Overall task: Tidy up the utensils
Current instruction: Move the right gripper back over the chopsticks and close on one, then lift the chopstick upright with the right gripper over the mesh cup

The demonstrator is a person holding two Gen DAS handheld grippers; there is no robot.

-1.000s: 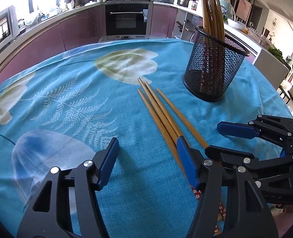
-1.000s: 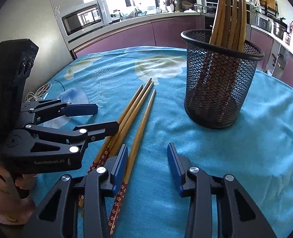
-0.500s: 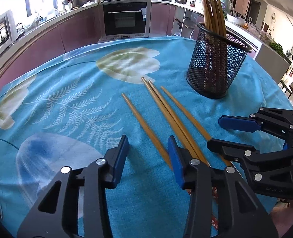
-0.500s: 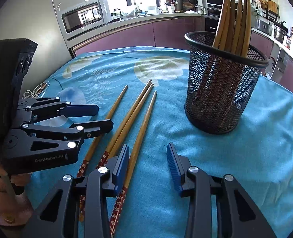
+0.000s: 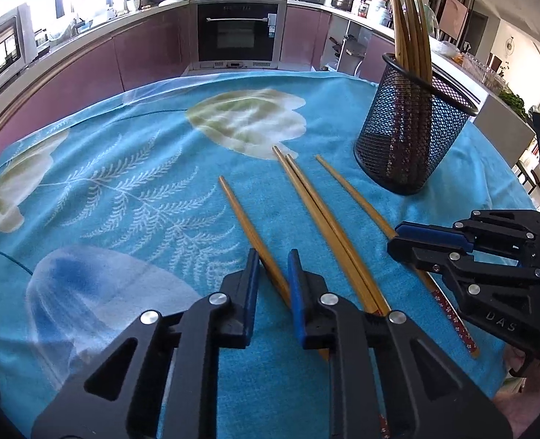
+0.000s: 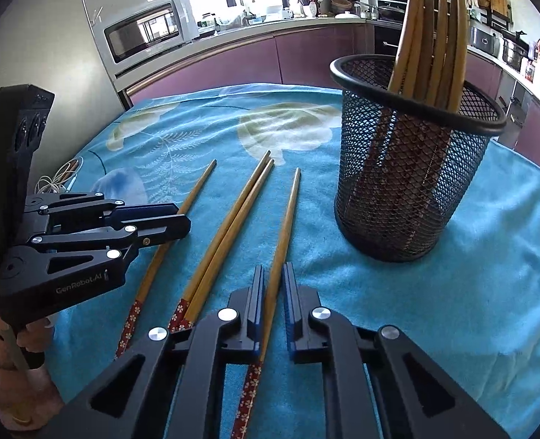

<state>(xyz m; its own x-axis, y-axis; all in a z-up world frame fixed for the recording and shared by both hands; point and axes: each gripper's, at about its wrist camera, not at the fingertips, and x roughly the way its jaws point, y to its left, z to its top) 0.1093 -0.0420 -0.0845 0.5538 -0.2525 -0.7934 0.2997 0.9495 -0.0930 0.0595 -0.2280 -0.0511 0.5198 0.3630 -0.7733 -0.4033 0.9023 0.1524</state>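
Flat on the blue tablecloth (image 5: 123, 190) lie four wooden chopsticks (image 6: 229, 226), tips toward the black mesh holder (image 6: 408, 168), which stands upright just beyond them with more sticks in it. Only the right wrist view shows their red flowered handle ends and a white cord (image 6: 56, 179) at the table's far left edge; the left view alone shows the oven (image 5: 238, 31).

The left gripper (image 5: 273, 269) straddles the leftmost chopstick (image 5: 249, 226) — its jaws are closing, and whether the pads press the wood yet is hard to make out. The right gripper (image 6: 271, 281) is clamped on the rightmost chopstick (image 6: 286, 219), whose middle is hidden between the pads. Both grippers slant downward, side by side; a hand (image 6: 10, 373) under the left one is cut off at the frame edge.
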